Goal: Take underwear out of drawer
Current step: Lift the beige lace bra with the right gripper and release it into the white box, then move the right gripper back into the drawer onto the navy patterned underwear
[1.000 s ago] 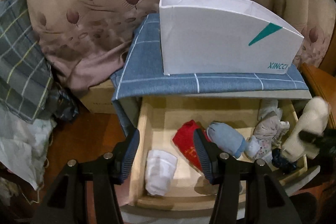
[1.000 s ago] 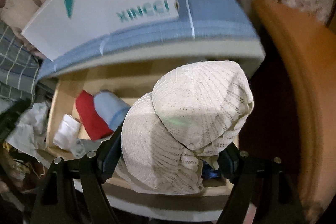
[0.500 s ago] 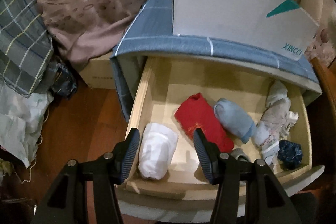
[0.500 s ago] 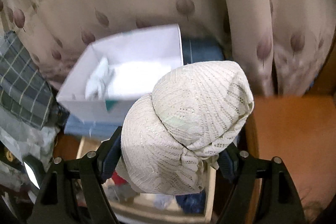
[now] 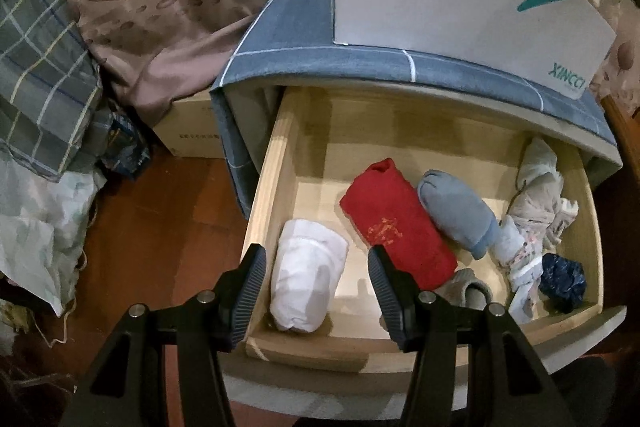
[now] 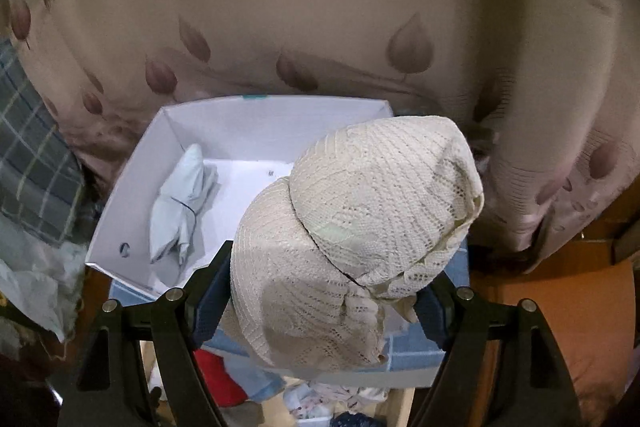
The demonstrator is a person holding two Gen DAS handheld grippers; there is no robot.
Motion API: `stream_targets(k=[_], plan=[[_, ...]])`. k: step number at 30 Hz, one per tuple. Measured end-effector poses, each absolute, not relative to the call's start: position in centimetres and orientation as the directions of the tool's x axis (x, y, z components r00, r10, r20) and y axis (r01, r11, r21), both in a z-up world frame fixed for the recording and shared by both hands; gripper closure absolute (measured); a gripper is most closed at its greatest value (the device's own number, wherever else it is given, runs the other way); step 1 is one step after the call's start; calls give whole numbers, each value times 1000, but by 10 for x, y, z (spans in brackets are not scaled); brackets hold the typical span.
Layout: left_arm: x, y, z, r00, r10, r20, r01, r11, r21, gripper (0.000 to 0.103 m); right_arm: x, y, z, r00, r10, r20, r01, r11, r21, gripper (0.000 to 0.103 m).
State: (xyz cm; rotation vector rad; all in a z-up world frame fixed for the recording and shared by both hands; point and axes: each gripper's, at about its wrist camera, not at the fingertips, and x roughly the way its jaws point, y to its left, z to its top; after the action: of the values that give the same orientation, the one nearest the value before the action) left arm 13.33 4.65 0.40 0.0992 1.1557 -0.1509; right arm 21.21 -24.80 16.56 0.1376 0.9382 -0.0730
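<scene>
The wooden drawer stands pulled out below a blue checked cabinet top. Inside lie a white roll, a red roll, a blue roll, a pale patterned bundle and a dark blue piece. My left gripper hangs open over the drawer's front left corner, its fingers astride the white roll without touching it. My right gripper is shut on a cream lace roll, held above a white box on the cabinet. A pale blue garment lies in that box.
Leaf-patterned beige curtains hang behind the cabinet. A cardboard carton, checked cloth and crumpled bags crowd the wooden floor at the left. An orange wooden surface lies to the right of the cabinet.
My right gripper has lifted the cream lace roll out of the drawer and up over the white box. My left gripper has sunk toward the white roll at the drawer's front left.
</scene>
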Motion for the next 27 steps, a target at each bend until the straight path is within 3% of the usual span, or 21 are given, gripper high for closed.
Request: stream_targets(k=[13,27], plan=[[138,56,-3,356,-97,-930,125,991,-55,49,262,-232,108,443,-30,-896,123,992,28,25],[140,57,-7,335,-112,-936,125,989,-74,49,256,-239,111,424,-9,-905,141,988,56,19]])
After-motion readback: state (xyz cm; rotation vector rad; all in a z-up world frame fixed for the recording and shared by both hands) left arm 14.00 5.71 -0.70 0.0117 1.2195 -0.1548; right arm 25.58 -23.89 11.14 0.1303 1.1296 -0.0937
